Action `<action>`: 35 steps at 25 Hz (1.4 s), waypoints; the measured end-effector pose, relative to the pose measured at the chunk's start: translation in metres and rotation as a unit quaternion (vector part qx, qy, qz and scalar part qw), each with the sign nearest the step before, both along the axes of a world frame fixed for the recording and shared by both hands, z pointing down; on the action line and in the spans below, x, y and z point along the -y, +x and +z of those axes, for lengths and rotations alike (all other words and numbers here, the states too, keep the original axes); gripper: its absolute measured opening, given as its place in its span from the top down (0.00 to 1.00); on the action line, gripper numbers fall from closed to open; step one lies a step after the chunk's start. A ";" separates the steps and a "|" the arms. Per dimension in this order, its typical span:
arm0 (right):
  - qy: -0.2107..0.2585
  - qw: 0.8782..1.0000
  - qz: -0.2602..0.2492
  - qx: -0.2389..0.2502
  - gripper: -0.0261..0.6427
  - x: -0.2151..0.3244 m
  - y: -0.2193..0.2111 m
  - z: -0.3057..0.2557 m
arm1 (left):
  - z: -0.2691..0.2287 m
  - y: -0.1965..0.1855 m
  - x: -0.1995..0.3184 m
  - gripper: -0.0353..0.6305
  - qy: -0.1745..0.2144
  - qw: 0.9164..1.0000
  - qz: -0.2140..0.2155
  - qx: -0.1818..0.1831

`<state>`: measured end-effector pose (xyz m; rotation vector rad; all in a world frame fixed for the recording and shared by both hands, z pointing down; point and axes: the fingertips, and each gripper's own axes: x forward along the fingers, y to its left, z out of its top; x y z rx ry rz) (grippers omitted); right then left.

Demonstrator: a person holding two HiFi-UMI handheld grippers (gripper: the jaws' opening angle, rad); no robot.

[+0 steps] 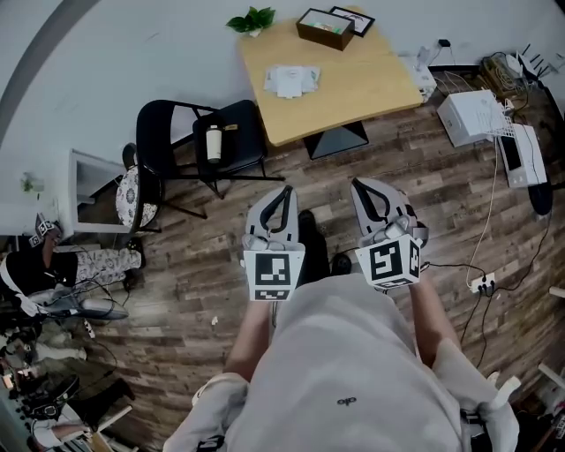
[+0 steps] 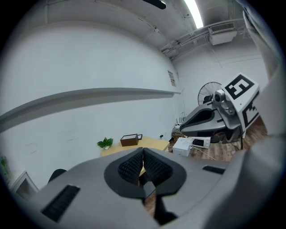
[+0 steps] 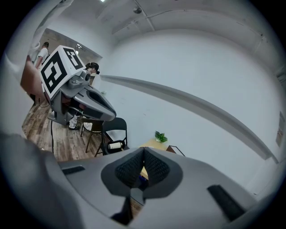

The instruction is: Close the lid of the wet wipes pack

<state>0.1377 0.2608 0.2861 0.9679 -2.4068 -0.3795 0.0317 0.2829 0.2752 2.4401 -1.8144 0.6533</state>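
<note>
The white wet wipes pack (image 1: 291,79) lies on the wooden table (image 1: 362,88) far ahead of me; its lid is too small to read. Both grippers are held close to my chest, well short of the table. My left gripper (image 1: 284,191) is shut with nothing between its pads, and in its own view the left gripper (image 2: 143,150) has its jaws closed together, pointing toward the table (image 2: 154,144). My right gripper (image 1: 360,184) is likewise shut and empty; the right gripper (image 3: 144,150) shows its pads meeting. Each gripper appears in the other's view.
A brown box (image 1: 325,28) and a small plant (image 1: 252,19) sit at the table's far side. Two black chairs (image 1: 190,141) stand left of it, one bearing a white roll (image 1: 213,143). A white appliance (image 1: 472,115), cables and a power strip (image 1: 481,284) lie right.
</note>
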 end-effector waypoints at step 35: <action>-0.031 0.998 0.033 -0.043 0.79 0.196 -0.144 0.013 | 0.022 -0.122 0.205 0.80 -0.003 0.994 0.111 -0.004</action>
